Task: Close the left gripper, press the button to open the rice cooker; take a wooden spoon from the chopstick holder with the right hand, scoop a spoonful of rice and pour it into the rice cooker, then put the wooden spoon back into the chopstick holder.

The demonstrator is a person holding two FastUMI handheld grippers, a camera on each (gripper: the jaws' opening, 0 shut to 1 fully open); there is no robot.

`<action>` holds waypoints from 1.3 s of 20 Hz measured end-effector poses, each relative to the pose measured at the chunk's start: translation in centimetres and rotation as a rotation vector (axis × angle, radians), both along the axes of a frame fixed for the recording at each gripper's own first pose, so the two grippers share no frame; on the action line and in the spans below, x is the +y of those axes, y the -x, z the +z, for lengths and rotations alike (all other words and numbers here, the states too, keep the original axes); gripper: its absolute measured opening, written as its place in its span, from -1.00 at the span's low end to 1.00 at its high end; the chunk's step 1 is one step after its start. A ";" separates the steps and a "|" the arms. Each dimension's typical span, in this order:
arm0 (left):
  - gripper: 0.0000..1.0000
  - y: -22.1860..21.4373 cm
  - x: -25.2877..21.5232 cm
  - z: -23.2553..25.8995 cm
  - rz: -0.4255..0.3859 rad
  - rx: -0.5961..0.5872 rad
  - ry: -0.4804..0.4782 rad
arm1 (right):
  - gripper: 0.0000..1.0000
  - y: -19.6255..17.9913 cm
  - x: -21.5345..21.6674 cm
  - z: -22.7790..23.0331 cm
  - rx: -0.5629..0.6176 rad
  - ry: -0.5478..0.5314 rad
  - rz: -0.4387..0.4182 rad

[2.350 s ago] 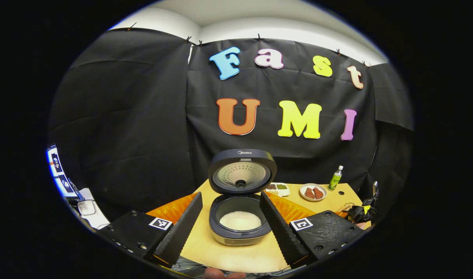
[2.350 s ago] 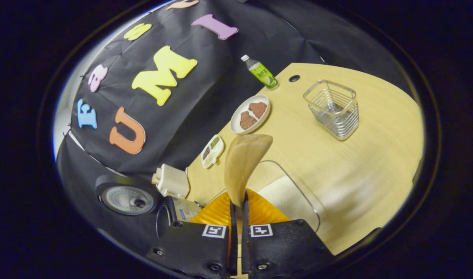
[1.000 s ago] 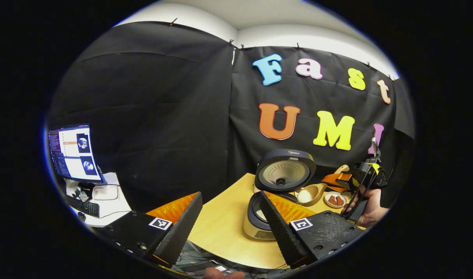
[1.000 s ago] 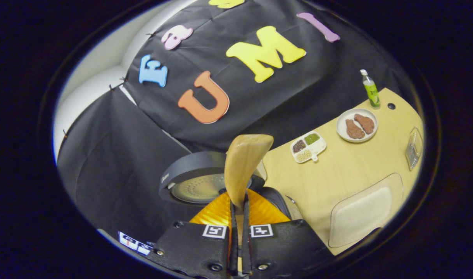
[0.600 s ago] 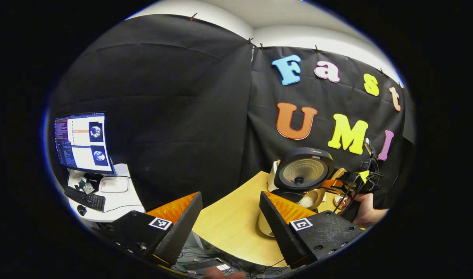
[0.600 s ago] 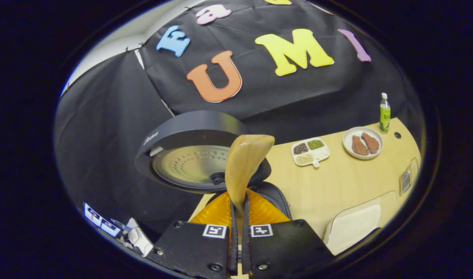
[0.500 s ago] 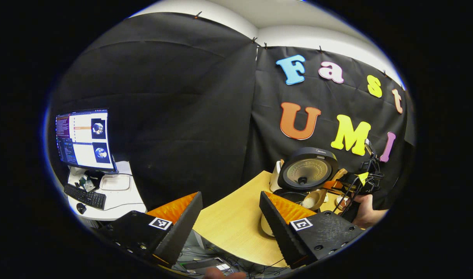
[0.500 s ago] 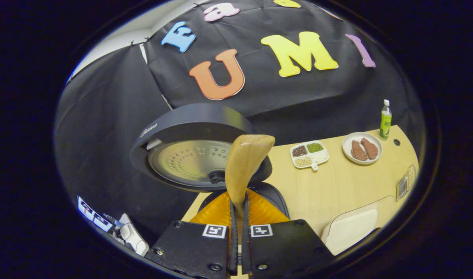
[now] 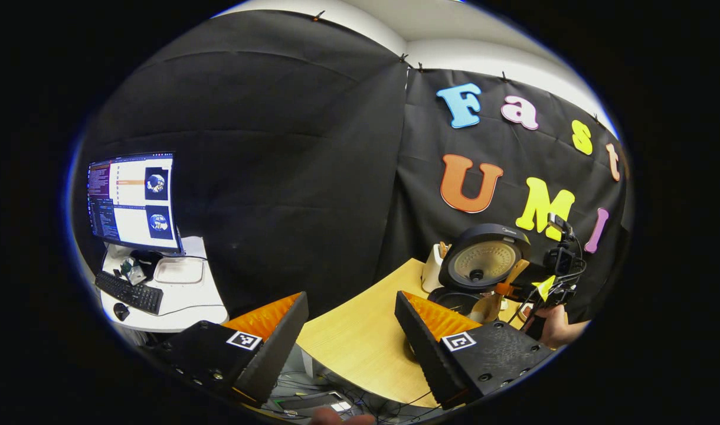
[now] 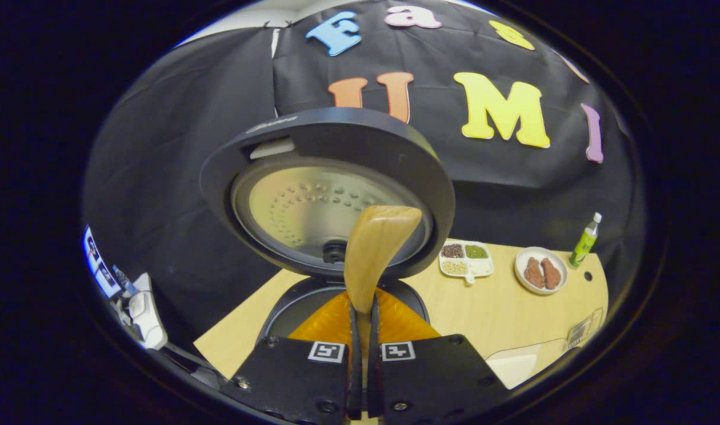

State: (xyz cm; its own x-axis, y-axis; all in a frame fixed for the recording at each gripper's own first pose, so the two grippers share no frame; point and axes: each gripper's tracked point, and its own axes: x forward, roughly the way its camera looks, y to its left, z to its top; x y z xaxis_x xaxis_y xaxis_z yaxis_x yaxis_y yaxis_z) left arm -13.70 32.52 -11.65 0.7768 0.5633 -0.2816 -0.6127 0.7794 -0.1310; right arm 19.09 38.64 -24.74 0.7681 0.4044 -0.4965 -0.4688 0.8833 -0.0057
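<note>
Left gripper view: the left gripper (image 9: 351, 313) hangs over the near edge of the wooden table (image 9: 354, 348) with its two fingers spread wide and nothing between them. To the right, farther off, the rice cooker (image 9: 484, 265) stands with its lid raised, the perforated inner plate facing this way. Just beside it the right gripper (image 9: 516, 283), held by a hand (image 9: 552, 327), carries the wooden spoon (image 9: 490, 306), whose bowl sits at the rim of the cooker's pot. At far left a monitor (image 9: 133, 200) stands lit on a white desk with a keyboard (image 9: 128, 292).

Right gripper view: the right gripper (image 10: 363, 321) has its fingers pressed together on the handle of the wooden spoon (image 10: 375, 251), which rises from between them, the back of its bowl toward the camera. Right behind the spoon stands the open lid of the rice cooker (image 10: 327, 189), and the dark rim of the pot lies below. On the table (image 10: 501, 313) to the right sit a divided dish (image 10: 466, 258), a plate (image 10: 540, 270) with two brown pieces and a green bottle (image 10: 585, 239). Whether rice lies in the spoon cannot be told from here.
</note>
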 end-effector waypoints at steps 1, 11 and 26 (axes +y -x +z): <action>0.90 0.0 0.1 0.0 0.002 -0.001 0.003 | -0.81 0.0 0.1 0.1 -0.019 0.025 0.007; 0.90 -0.3 0.7 -0.6 -0.013 -0.015 0.030 | -0.82 1.2 1.6 2.4 -0.247 0.199 0.101; 0.90 -1.5 -2.3 -0.1 -0.105 -0.013 0.014 | -0.85 3.0 0.5 7.3 -0.252 0.016 0.091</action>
State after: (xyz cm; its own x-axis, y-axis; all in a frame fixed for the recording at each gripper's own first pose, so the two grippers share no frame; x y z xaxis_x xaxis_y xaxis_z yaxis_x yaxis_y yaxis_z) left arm -12.23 30.25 -11.77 0.8348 0.4750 -0.2784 -0.5262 0.8372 -0.1492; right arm 16.05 39.10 -17.46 0.8294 0.4709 -0.3007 -0.5279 0.8367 -0.1457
